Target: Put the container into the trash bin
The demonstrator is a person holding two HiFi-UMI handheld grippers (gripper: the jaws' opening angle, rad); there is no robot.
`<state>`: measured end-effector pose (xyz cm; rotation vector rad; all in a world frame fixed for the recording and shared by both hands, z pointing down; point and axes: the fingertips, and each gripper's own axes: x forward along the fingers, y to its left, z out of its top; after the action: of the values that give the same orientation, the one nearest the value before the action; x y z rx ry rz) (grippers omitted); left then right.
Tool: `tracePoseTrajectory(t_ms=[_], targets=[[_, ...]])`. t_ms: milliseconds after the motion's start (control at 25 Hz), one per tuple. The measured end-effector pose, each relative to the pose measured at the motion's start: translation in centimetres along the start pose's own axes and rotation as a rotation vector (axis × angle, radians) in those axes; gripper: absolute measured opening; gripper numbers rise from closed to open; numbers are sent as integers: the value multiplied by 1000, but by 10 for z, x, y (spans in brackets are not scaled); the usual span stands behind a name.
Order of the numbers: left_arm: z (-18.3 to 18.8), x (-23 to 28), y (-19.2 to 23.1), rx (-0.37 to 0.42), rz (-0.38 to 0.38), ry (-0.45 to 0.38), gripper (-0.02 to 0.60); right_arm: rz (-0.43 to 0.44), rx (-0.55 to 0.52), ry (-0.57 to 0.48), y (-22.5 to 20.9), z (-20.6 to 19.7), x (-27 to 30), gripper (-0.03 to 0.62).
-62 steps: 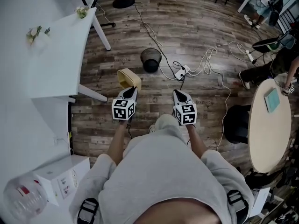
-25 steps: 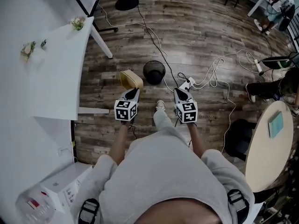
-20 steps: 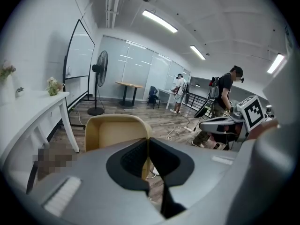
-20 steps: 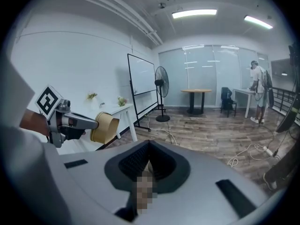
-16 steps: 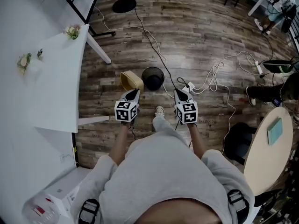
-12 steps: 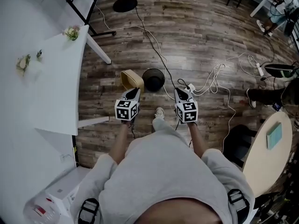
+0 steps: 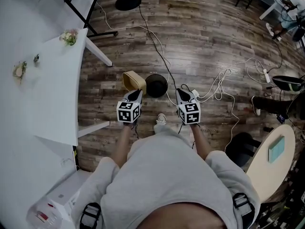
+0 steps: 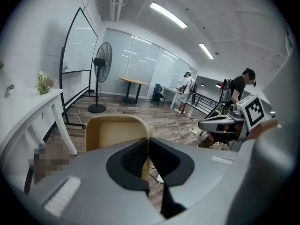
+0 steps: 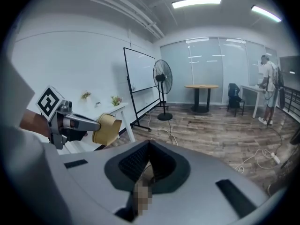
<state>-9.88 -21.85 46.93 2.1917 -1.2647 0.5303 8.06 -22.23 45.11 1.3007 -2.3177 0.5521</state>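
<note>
Trash bin (image 7: pixel 156 85) now sits nearer; left gripper (image 7: pixel 134 95) pinches container (image 7: pixel 133 80), right gripper (image 7: pixel 183 94) closed empty; centre it over the bin before releasing.

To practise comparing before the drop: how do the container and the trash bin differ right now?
The container is tan with a rounded-square mouth; the trash bin is black and round. The container hangs tilted in the left claw; the trash bin stands upright on the floor. Both are open and hollow.
</note>
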Motion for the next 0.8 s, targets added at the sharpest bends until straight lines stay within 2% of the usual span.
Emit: tracePoseTrajectory(t_ms=[480,800], targets=[[8,20,13,-25,21,5,26,47,-28,35,-8,9,31,14],[-2,27,20,-14,4,46,26,58,-13,62,-1,-1,43,14]])
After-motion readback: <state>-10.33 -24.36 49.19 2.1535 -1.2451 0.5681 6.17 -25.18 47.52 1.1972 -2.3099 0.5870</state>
